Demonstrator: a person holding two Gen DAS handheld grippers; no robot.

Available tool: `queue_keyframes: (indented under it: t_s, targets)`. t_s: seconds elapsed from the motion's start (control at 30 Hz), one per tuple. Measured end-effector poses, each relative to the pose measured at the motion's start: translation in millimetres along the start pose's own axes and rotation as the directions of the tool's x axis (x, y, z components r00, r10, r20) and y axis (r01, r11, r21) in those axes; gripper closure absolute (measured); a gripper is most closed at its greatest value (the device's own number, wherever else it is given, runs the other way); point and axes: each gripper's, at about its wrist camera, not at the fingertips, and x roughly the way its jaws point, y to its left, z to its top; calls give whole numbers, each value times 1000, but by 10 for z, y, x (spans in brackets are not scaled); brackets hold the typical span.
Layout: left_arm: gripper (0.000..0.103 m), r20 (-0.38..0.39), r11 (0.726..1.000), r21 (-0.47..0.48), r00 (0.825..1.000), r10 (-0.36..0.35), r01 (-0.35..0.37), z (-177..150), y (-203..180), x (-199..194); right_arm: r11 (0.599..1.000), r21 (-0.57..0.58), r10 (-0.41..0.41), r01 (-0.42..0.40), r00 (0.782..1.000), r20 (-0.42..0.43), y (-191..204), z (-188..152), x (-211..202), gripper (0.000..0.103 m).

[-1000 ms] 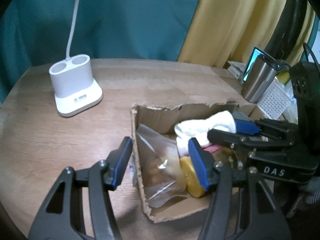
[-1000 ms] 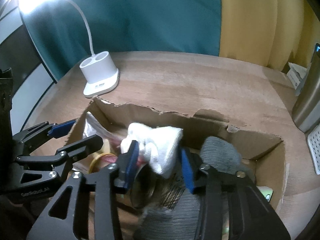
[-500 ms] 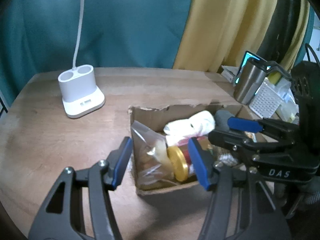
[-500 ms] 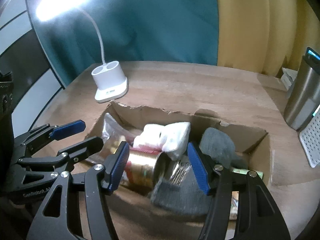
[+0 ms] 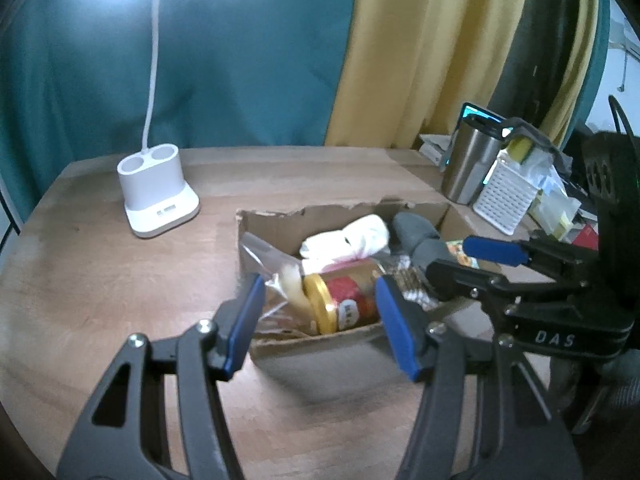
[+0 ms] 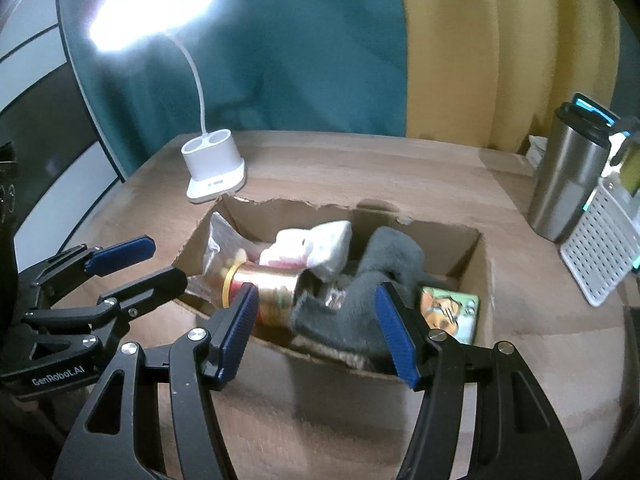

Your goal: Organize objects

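Cardboard box (image 6: 476, 276): open-topped, torn rim, on wooden bench (image 6: 360, 168).
Inside box: gold jar (image 6: 264, 284) lying on its side, white cloth (image 6: 316, 244), grey sock (image 6: 384, 276), clear plastic bag (image 6: 220, 240).
Left gripper (image 5: 320, 320): near front of box, jaws spread, empty.
Right gripper (image 6: 316, 330): near front of box, jaws spread, empty.
Behind box: white lamp base (image 6: 212, 168).

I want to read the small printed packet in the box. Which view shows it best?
The right wrist view: the printed packet lies face-up in the cardboard box's right corner. In the left wrist view only a sliver shows behind the right claw.
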Motion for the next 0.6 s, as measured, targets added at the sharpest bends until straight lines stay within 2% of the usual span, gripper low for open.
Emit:
queue_keyframes:
  t_s: [0.6]
  targets:
    - [43, 2, 999, 42, 1000, -29, 29, -286, -305, -292, 999, 34, -40, 39, 999, 28, -67, -436, -449, 39]
